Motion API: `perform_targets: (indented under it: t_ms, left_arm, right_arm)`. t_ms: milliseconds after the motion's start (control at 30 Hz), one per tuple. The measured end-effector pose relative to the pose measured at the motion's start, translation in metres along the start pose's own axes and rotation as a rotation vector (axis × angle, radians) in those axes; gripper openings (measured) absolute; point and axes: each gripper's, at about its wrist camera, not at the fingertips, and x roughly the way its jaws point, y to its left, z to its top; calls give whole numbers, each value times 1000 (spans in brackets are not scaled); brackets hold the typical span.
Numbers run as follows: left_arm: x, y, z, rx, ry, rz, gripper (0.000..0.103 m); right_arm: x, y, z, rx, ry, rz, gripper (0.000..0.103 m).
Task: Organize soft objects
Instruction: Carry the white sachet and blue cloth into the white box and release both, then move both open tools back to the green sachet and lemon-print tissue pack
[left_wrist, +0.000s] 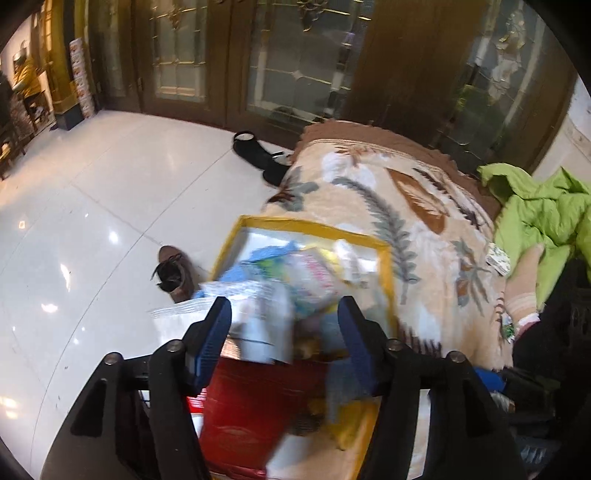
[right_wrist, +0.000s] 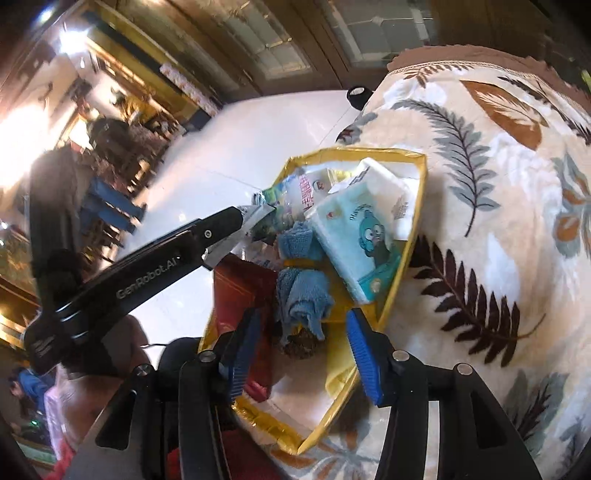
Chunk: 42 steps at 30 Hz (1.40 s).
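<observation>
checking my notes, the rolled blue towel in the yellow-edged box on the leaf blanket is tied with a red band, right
Not quite: the band is yellow, not red. The right wrist view shows the rolled blue towel with a yellow band around its middle. The rest holds: it lies in the yellow-edged box on the leaf blanket.

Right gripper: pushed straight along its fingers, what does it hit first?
Probably the rolled blue towel in the yellow-rimmed box, which lies right ahead of the open right gripper. Depth is unclear, so the dark fuzzy item under it might come first.
</observation>
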Motion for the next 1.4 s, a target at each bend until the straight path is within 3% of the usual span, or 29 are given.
perform_targets:
  t_ms: [167,400,700,900,1200,1400]
  left_arm:
    - [4,-41,-3,69,11,-44,59]
    - [17,-105,-10,164,40,-122,59]
    - [68,-216,-24,257,204,-321,59]
    - [101,-293,-40,319,295,-402,59]
    - [131,-343,-59,268,452,-514,59]
    - [154,-357,-68,203,551,-514,59]
  right_arm:
    - [-26,-28,-4,35,-71,-34,53]
    - [-64,-105,-9,216,-152,-63,56]
    - [-130,-192,-18,358,-282,-158,56]
    - [-172,-246,-24,433,-355,-228,57]
    - [-188,-300,2,468,-399,-235,58]
    - [-175,-332,26,472,-353,-208,59]
